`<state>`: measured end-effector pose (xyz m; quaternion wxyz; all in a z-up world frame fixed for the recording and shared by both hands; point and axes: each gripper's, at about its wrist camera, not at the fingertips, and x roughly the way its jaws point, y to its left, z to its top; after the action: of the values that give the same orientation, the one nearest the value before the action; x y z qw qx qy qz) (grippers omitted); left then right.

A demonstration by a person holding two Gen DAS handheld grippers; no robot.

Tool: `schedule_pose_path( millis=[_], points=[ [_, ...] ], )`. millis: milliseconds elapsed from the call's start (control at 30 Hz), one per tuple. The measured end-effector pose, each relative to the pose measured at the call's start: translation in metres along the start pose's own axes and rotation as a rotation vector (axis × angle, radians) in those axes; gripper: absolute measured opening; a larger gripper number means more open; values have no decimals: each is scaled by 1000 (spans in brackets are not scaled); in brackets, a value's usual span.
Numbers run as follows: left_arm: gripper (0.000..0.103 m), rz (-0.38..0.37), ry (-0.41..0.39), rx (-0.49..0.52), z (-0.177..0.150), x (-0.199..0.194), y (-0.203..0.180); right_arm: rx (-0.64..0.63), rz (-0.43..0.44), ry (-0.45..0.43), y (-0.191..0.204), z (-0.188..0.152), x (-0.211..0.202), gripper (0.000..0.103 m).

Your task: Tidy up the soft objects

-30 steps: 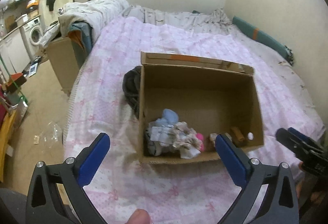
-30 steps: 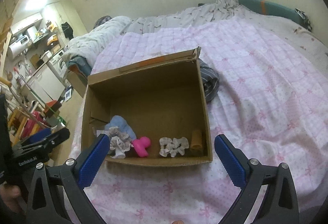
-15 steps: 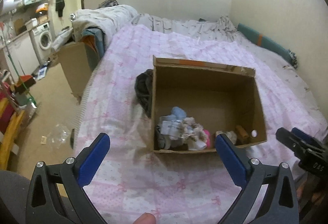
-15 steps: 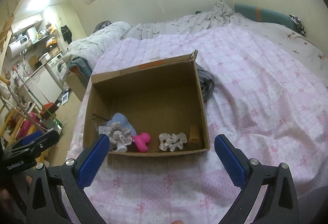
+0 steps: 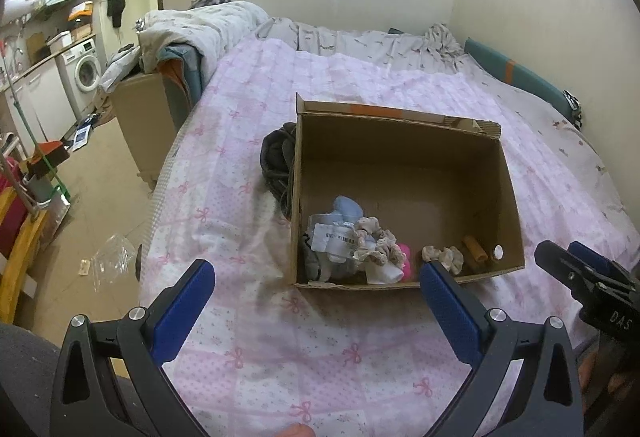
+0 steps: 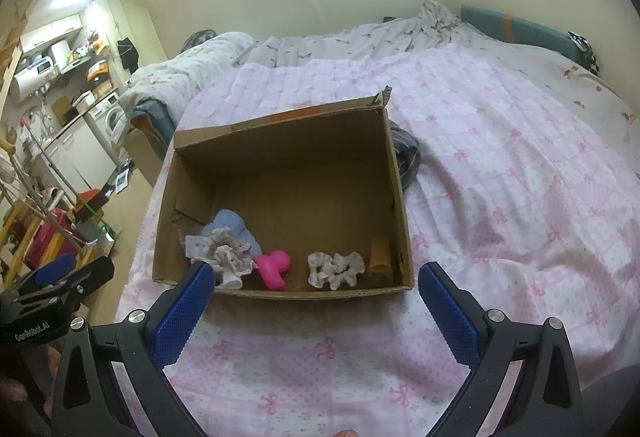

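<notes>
Two scrunchies (image 6: pixel 335 268) beyond spread right hand-held gripper (image 6: pixel 316 287)

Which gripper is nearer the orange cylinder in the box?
Right, likely. The right gripper faces the cardboard box's corner holding the orange cylinder; the left gripper sits toward the opposite side.

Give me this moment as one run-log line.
left gripper: open, empty | right gripper: open, empty | cardboard box: on bed, holds scrunchies, pink item | dark garment: outside box
</notes>
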<state>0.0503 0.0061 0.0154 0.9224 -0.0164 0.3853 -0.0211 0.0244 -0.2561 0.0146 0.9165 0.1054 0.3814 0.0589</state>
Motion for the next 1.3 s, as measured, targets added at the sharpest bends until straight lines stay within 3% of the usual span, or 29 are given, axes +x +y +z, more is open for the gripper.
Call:
schedule_pose_path(
  millis=[1300],
  points=[
    [102, -4, 11, -4, -2, 1, -1, -4, -4, 0, 1, 0, 0, 103]
  ],
)
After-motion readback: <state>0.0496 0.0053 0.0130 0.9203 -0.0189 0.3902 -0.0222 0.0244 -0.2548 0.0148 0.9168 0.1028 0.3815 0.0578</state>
